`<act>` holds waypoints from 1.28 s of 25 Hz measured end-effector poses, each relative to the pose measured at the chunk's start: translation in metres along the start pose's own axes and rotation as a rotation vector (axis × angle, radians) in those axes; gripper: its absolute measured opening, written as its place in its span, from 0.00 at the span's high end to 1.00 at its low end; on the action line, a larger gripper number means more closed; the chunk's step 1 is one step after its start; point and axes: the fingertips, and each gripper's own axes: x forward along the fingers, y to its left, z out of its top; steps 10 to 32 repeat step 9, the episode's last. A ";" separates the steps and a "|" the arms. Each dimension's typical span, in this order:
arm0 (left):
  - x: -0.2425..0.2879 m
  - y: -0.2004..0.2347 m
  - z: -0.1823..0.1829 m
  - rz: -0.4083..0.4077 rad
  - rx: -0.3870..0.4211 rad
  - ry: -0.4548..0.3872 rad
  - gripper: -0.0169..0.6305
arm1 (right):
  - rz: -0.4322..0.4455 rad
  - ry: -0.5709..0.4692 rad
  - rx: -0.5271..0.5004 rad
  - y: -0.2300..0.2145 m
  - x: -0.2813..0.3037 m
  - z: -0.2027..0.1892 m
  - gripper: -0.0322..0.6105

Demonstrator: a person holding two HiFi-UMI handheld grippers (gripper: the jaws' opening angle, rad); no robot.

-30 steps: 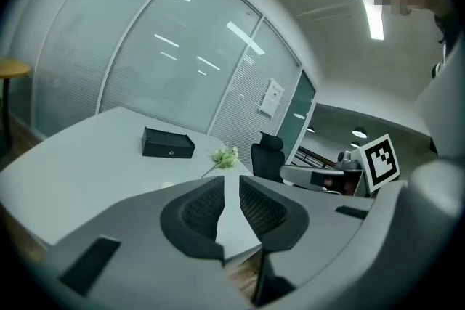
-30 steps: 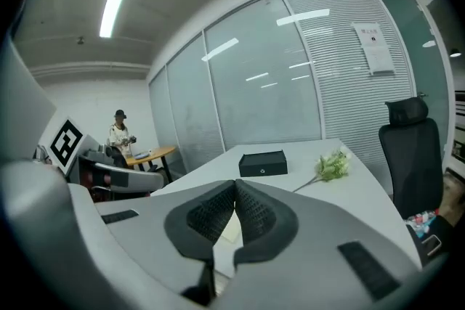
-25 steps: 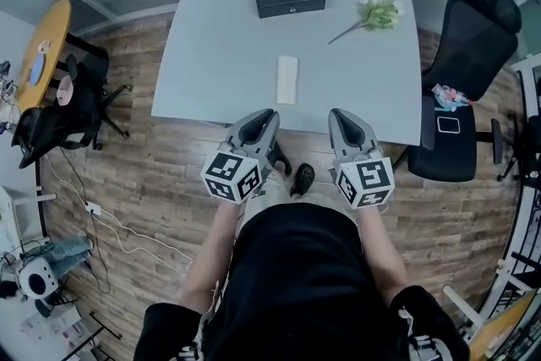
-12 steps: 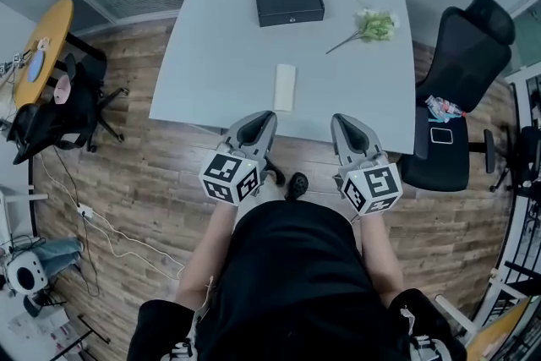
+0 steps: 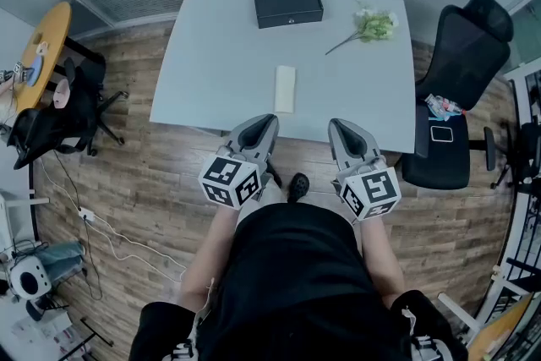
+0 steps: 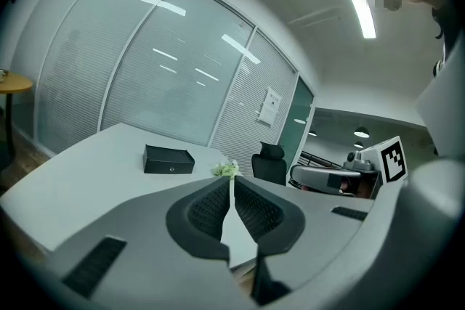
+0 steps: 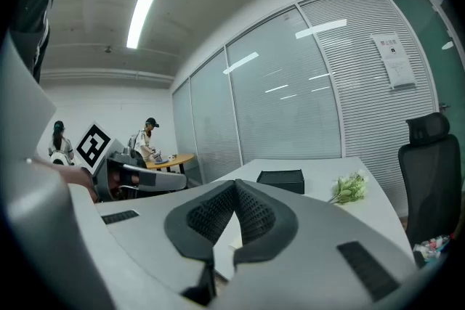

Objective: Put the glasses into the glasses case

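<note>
The white table lies ahead of both claws, placed as it was a second ago; only the head view has shifted slightly. The black office chair stands off to the right of the right gripper. That claw and the left gripper hover side by side at the table's near edge, much where they were, each with its jaws together and nothing between them. The black case sits unmoved far ahead of both, with the flowers ahead of the right claw. A white oblong thing lies just ahead of the left gripper. I cannot make out the glasses.
</note>
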 end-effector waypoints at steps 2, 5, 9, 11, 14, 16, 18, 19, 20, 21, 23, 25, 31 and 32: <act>0.000 0.001 -0.003 -0.002 -0.001 0.008 0.91 | -0.002 0.007 -0.002 0.000 0.000 -0.002 0.93; 0.001 0.001 -0.006 -0.004 0.007 0.020 0.91 | -0.008 0.013 -0.002 -0.001 -0.001 -0.005 0.93; 0.005 0.003 -0.010 0.013 0.011 0.043 0.91 | -0.014 0.021 0.002 -0.004 0.000 -0.009 0.93; 0.005 0.003 -0.010 0.013 0.011 0.043 0.91 | -0.014 0.021 0.002 -0.004 0.000 -0.009 0.93; 0.005 0.003 -0.010 0.013 0.011 0.043 0.91 | -0.014 0.021 0.002 -0.004 0.000 -0.009 0.93; 0.005 0.003 -0.010 0.013 0.011 0.043 0.91 | -0.014 0.021 0.002 -0.004 0.000 -0.009 0.93; 0.005 0.003 -0.010 0.013 0.011 0.043 0.91 | -0.014 0.021 0.002 -0.004 0.000 -0.009 0.93; 0.005 0.003 -0.010 0.013 0.011 0.043 0.91 | -0.014 0.021 0.002 -0.004 0.000 -0.009 0.93; 0.005 0.003 -0.010 0.013 0.011 0.043 0.91 | -0.014 0.021 0.002 -0.004 0.000 -0.009 0.93; 0.005 0.003 -0.010 0.013 0.011 0.043 0.91 | -0.014 0.021 0.002 -0.004 0.000 -0.009 0.93; 0.005 0.003 -0.010 0.013 0.011 0.043 0.91 | -0.014 0.021 0.002 -0.004 0.000 -0.009 0.93; 0.005 0.003 -0.010 0.013 0.011 0.043 0.91 | -0.014 0.021 0.002 -0.004 0.000 -0.009 0.93; 0.005 0.003 -0.010 0.013 0.011 0.043 0.91 | -0.014 0.021 0.002 -0.004 0.000 -0.009 0.93; 0.005 0.003 -0.010 0.013 0.011 0.043 0.91 | -0.014 0.021 0.002 -0.004 0.000 -0.009 0.93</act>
